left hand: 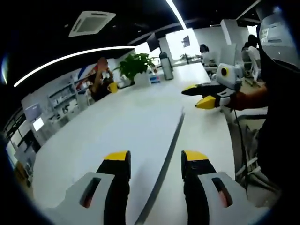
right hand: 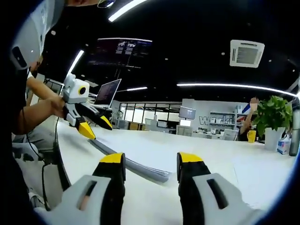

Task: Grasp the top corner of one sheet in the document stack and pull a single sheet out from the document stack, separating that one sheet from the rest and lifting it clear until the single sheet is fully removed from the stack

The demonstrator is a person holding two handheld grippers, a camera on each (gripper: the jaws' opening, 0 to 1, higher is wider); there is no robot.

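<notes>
The document stack (right hand: 131, 165) lies edge-on as a thin grey band across the lower centre of the right gripper view, flat on the long white table (left hand: 117, 126). The left gripper (left hand: 155, 157) and right gripper (right hand: 146, 159) both hover over it, jaws apart and empty. Behind, upper right, stand a potted plant (right hand: 273, 115), a yellow mug (right hand: 252, 136), and a ceiling air vent (right hand: 246, 53) in the dark office ceiling.
</notes>
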